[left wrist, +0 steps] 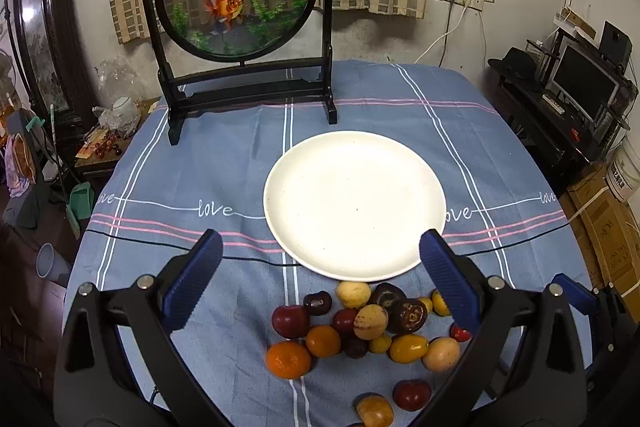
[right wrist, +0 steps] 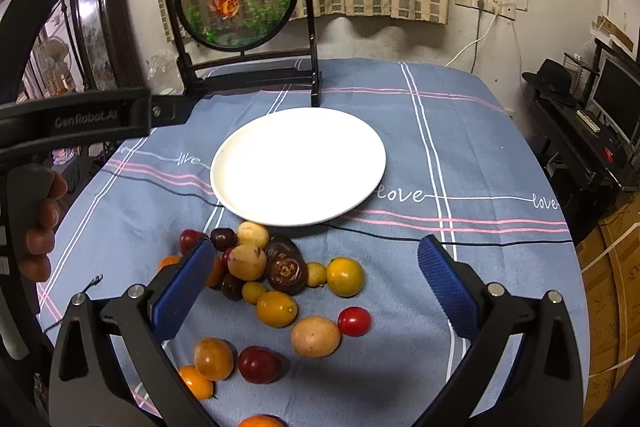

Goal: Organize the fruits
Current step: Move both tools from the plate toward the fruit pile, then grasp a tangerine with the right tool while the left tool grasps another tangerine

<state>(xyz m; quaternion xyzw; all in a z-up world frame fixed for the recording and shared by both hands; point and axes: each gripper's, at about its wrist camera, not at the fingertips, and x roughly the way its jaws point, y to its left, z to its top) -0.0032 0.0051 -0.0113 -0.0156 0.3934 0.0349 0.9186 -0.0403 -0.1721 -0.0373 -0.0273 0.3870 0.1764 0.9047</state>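
Right wrist view: your right gripper (right wrist: 320,279) and left gripper (left wrist: 320,279) both gape empty above small, round, smooth fruits (right wrist: 276,308) heaped lower centre, just below the bare white plate (right wrist: 240,147). They look light, roll-prone, bruisable; pinch each across its middle.

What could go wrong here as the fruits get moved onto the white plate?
1. The round fruits lie loose and touching in a pile on the blue cloth, so lifting one may send its neighbours rolling.
2. A thin black cable runs under the round white plate; snagging it could shift the plate.
3. The small red cherry tomato might squash between wide fingers.
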